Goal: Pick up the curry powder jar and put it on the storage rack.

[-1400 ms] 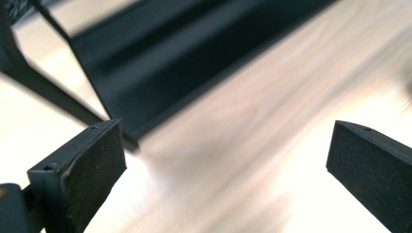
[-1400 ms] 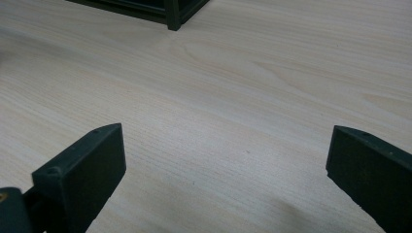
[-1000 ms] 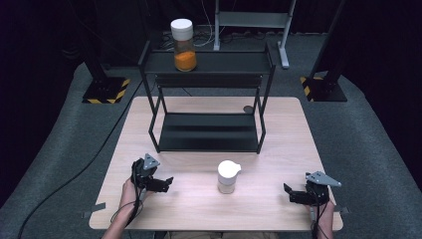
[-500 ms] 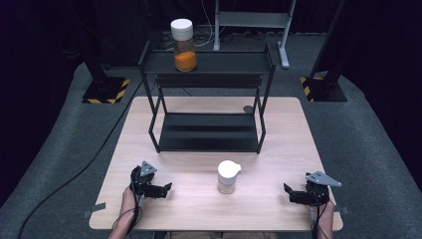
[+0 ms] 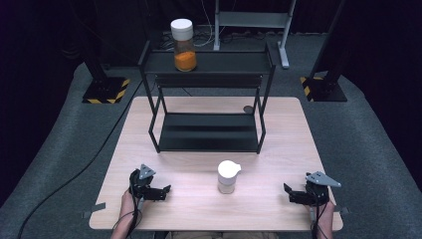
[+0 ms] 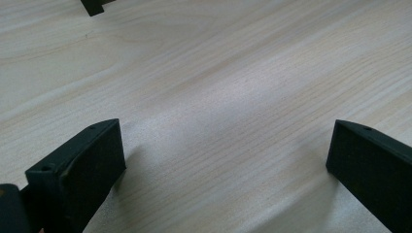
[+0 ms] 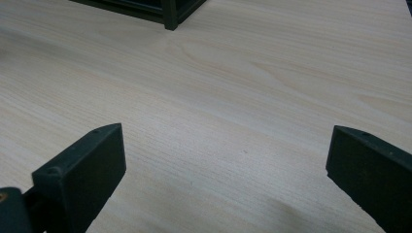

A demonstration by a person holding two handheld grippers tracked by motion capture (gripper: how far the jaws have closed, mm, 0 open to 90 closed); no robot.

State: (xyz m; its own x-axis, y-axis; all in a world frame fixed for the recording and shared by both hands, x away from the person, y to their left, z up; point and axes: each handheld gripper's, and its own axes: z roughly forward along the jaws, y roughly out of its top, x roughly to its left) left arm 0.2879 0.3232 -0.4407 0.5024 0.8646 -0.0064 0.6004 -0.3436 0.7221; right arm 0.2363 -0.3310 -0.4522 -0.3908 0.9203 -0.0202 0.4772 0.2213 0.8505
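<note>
The white jug (image 5: pixel 228 176) stands at the table's (image 5: pixel 199 209) six o'clock edge, between both grippers. The left gripper (image 5: pixel 160 191) and right gripper (image 5: pixel 290 193) rest released, jaws spread, empty. A good approach closes level around the jug's body, avoiding its spout.

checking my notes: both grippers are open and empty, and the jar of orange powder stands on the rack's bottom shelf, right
Not quite. The high view shows the jar of orange powder on the top shelf of the rack, not the bottom. The left gripper and right gripper are open and empty.
</note>
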